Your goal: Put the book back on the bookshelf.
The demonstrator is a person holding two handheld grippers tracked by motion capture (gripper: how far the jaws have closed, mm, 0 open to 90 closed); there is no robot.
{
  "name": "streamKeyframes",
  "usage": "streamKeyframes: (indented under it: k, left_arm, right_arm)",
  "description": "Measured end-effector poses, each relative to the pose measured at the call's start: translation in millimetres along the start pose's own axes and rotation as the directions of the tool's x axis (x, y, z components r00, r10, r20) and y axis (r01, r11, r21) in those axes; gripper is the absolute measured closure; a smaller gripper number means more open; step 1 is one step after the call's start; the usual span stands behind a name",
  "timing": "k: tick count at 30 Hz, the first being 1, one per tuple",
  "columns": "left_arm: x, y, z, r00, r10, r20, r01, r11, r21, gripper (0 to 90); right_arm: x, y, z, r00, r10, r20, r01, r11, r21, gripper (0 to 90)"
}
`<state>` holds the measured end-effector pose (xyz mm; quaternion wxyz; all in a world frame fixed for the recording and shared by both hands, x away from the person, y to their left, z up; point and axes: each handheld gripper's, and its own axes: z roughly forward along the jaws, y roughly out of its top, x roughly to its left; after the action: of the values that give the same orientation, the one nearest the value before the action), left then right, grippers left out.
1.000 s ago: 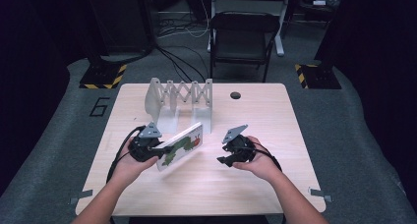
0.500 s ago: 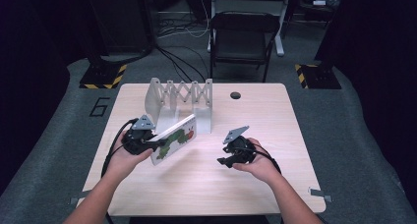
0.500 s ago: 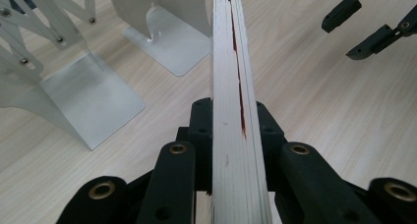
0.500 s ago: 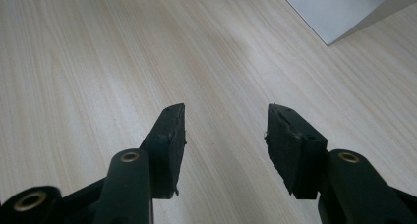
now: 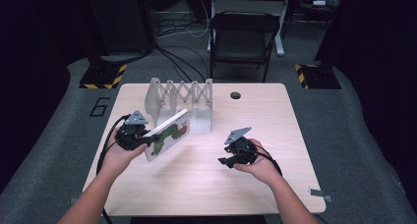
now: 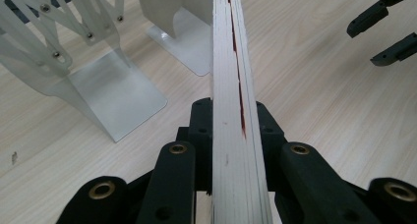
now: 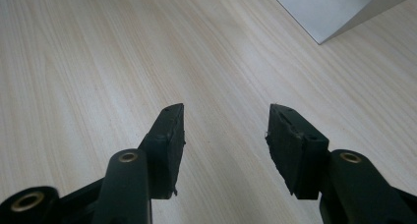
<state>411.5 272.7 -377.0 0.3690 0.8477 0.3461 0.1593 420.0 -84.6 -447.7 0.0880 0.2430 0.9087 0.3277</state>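
Since the earlier frames, the book (image 5: 168, 134) has travelled up and away from the person, toward the white folding rack (image 5: 180, 97) at the back of the surface (image 5: 275, 184), carried by the left hand-held gripper (image 5: 142, 139). Its picture cover with the green caterpillar faces up and toward the person, and its long axis runs from the left hand-held gripper diagonally toward the rack, with the far corner now close to the rack's near wall. In the left gripper view the book (image 6: 236, 116) stands edge-on between the two black jaws, which pinch it from both sides; past it, the rack (image 6: 93, 67) shows an open slot between two upright dividers, lying ahead and a little left of the book's leading edge. That offset seems to be what the next move depends on: the book would need to swing to line up with a slot before sliding in.

The left hand is plainly the nearer one to the rack. The right hand-held gripper (image 5: 231, 160) hovers low over bare wood, well apart from the book, its jaws spread with nothing between them (image 7: 223, 135).
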Motion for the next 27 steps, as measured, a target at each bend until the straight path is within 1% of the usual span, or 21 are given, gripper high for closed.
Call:
streamKeyframes:
  k: [1, 4, 6, 7, 8, 10, 11, 12, 13, 14, 18, 20, 21, 23, 24, 25, 27]
  left_arm:
    - [1.0, 0.2, -0.7, 1.0, -0.002, -0.001, 0.002, 1.0, 0.004, 75.7]
    - [4.1, 0.3, -1.5, 0.9999, -0.01, -0.01, 0.01, 0.9999, 0.003, 75.7]
    - [5.9, 0.0, -2.0, 0.9996, -0.021, -0.019, 0.021, 0.9998, -0.003, 75.7]
    - [7.2, -0.1, -2.9, 0.9995, -0.025, -0.021, 0.025, 0.9997, -0.002, 75.7]
    - [8.0, -0.4, -3.1, 0.9992, -0.028, -0.027, 0.027, 0.9996, -0.009, 75.7]
    - [10.1, -0.2, -4.9, 0.9991, -0.028, -0.032, 0.028, 0.9996, 0.0, 75.7]
    - [10.9, -0.4, -4.9, 0.9988, -0.032, -0.036, 0.032, 0.9995, -0.006, 75.7]
    - [12.2, -0.1, -5.9, 0.9988, -0.033, -0.036, 0.033, 0.9994, 0.001, 75.8]
    - [12.5, -0.4, -5.4, 0.9983, -0.04, -0.043, 0.04, 0.9992, -0.01, 75.8]
    - [14.0, 0.0, -6.6, 0.9984, -0.037, -0.043, 0.037, 0.9993, 0.001, 75.7]
    - [17.5, 0.5, -6.8, 0.9968, -0.057, -0.056, 0.057, 0.9983, -0.008, 75.8]
    - [18.8, 1.2, -7.2, 0.9967, -0.056, -0.059, 0.056, 0.9984, -0.004, 75.7]
    - [19.5, 1.7, -7.3, 0.9966, -0.055, -0.061, 0.054, 0.9985, -0.004, 75.7]
    - [19.1, 2.6, -6.7, 0.9957, -0.065, -0.067, 0.064, 0.9978, -0.015, 75.7]
    - [20.0, 3.4, -7.7, 0.9962, -0.057, -0.065, 0.057, 0.9984, -0.004, 75.7]
    - [20.1, 3.9, -7.9, 0.9959, -0.059, -0.07, 0.058, 0.9983, -0.006, 75.8]
    - [21.3, 5.0, -8.4, 0.9948, -0.068, -0.076, 0.067, 0.9976, -0.017, 75.7]
  right_arm:
    - [0.2, -0.1, -0.7, 1.0, 0.006, 0.002, -0.006, 1.0, 0.003, 48.4]
    - [-1.7, -1.0, -1.6, 1.0, -0.002, 0.005, 0.002, 1.0, -0.007, 48.4]
    - [-1.3, -1.7, -1.5, 0.9998, 0.02, 0.003, -0.019, 1.0, -0.004, 48.3]
    - [-2.7, -1.8, -1.1, 1.0, 0.006, 0.004, -0.006, 1.0, -0.011, 48.2]
    - [-2.7, -2.0, -1.1, 0.9999, 0.013, 0.004, -0.013, 1.0, -0.008, 48.1]
    - [-3.2, -1.9, -1.1, 0.9999, 0.014, 0.006, -0.014, 1.0, -0.006, 47.9]
    - [-3.7, -1.9, -1.1, 0.9999, 0.013, 0.004, -0.013, 1.0, -0.006, 47.8]
    - [-4.0, -2.0, -0.9, 0.9999, 0.011, 0.003, -0.011, 1.0, -0.007, 47.8]
    - [-4.0, -2.1, -0.5, 0.9999, 0.014, 0.002, -0.014, 1.0, -0.008, 47.8]
    - [-4.0, -2.2, -0.4, 0.9999, 0.015, 0.001, -0.015, 1.0, -0.008, 47.8]
    - [-4.3, -2.8, 0.1, 0.9999, 0.012, 0.001, -0.012, 1.0, -0.01, 47.8]
    - [-3.5, -2.7, -0.4, 0.9998, 0.022, 0.0, -0.022, 1.0, -0.01, 47.8]
    - [-4.0, -2.8, -0.8, 0.9999, 0.015, -0.002, -0.015, 1.0, -0.009, 47.8]
    - [-4.1, -2.8, -1.1, 0.9998, 0.018, -0.002, -0.018, 1.0, -0.012, 47.8]
    - [-4.3, -2.8, -1.3, 0.9999, 0.016, -0.001, -0.016, 1.0, -0.012, 47.8]
    - [-3.9, -2.9, -1.4, 0.9997, 0.026, -0.004, -0.026, 1.0, -0.01, 47.8]
    - [-4.3, -2.9, -1.2, 0.9997, 0.023, 0.0, -0.023, 1.0, -0.015, 47.8]
